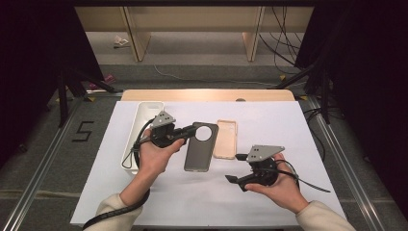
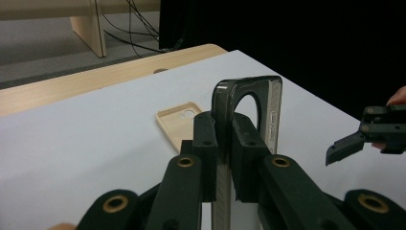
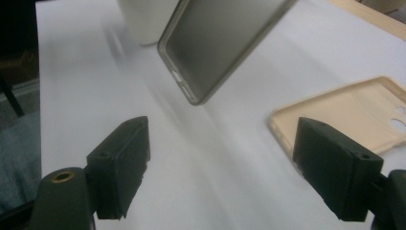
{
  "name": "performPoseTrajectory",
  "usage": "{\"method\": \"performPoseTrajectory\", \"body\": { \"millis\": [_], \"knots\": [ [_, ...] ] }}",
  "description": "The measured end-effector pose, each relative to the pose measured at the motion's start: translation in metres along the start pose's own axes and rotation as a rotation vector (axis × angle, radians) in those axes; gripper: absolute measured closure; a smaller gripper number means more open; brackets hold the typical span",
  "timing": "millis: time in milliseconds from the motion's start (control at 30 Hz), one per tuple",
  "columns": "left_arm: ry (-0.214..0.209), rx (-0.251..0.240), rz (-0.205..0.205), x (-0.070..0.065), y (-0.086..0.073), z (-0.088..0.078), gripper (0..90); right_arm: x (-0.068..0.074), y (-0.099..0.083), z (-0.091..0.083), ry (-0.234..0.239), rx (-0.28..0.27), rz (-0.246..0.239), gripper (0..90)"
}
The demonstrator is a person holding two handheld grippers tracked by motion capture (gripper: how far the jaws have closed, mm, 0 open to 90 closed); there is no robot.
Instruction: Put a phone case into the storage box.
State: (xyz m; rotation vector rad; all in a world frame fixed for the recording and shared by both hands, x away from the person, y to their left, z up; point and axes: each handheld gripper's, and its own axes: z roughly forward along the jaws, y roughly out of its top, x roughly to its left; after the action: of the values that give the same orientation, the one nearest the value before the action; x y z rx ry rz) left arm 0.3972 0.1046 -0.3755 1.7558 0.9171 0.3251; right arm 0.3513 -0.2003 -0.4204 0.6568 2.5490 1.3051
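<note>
White sheeting covers the tabletop [image 1: 269, 202], with bare wood showing along its far edge and dark curtains closing in on both sides. Near the middle, the left gripper [image 1: 190, 130] has its jaws clamped tight on the rim of a dark phone case [image 1: 198, 147], right at the end with the round camera cut-out. In the left gripper view the case [image 2: 249, 103] stands on edge between the pads, so the grip is on the thin side wall, probably to lift it without bending the soft back. In the right gripper view the case [image 3: 215, 45] hangs tilted above the sheet, its lower corner free.

Toward the near right corner, the right gripper [image 1: 233, 168] has its jaws spread wide with nothing between them. It points toward the case, so I'd guess it is ready to take the free end.

A beige phone case [image 1: 225, 138] lies flat just beside the dark one, open side up, apart from both grippers. Along the left edge sits a white tray [image 1: 144, 113], likely where cases come from or go.
</note>
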Motion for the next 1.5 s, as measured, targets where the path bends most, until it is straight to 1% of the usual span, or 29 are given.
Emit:
{"method": "performPoseTrajectory", "body": {
  "millis": [33,100,333,400,633,833,1000,1167,1500],
  "knots": [
    [0.002,-0.001,0.001,0.0,0.0,-0.001,81.6,-0.003,-0.001,-0.002,-0.002,-0.014,0.013,20.6],
    [0.004,-0.002,0.016,0.0,0.001,-0.002,81.6,-0.006,-0.004,-0.005,-0.007,-0.026,0.031,20.4],
    [0.005,-0.008,0.038,0.002,0.003,-0.006,81.7,-0.013,-0.011,-0.019,-0.031,-0.069,0.062,19.3],
    [0.006,-0.011,0.05,0.003,0.004,-0.007,81.7,-0.014,-0.012,-0.022,-0.037,-0.077,0.073,18.9],
    [0.005,-0.033,0.066,0.007,0.01,-0.013,81.7,-0.016,-0.018,-0.029,-0.047,-0.082,0.089,18.5],
    [0.013,-0.059,0.063,0.012,0.015,-0.021,81.7,-0.018,-0.021,-0.033,-0.058,-0.105,0.102,17.8],
    [0.017,-0.076,0.06,0.015,0.018,-0.025,81.7,-0.02,-0.023,-0.035,-0.067,-0.112,0.109,17.2],
    [0.021,-0.082,0.058,0.018,0.019,-0.027,81.7,-0.022,-0.025,-0.037,-0.074,-0.118,0.117,17.1],
    [0.035,-0.097,0.064,0.024,0.023,-0.031,81.7,-0.027,-0.027,-0.04,-0.098,-0.119,0.114,17.0]
  ]
}}
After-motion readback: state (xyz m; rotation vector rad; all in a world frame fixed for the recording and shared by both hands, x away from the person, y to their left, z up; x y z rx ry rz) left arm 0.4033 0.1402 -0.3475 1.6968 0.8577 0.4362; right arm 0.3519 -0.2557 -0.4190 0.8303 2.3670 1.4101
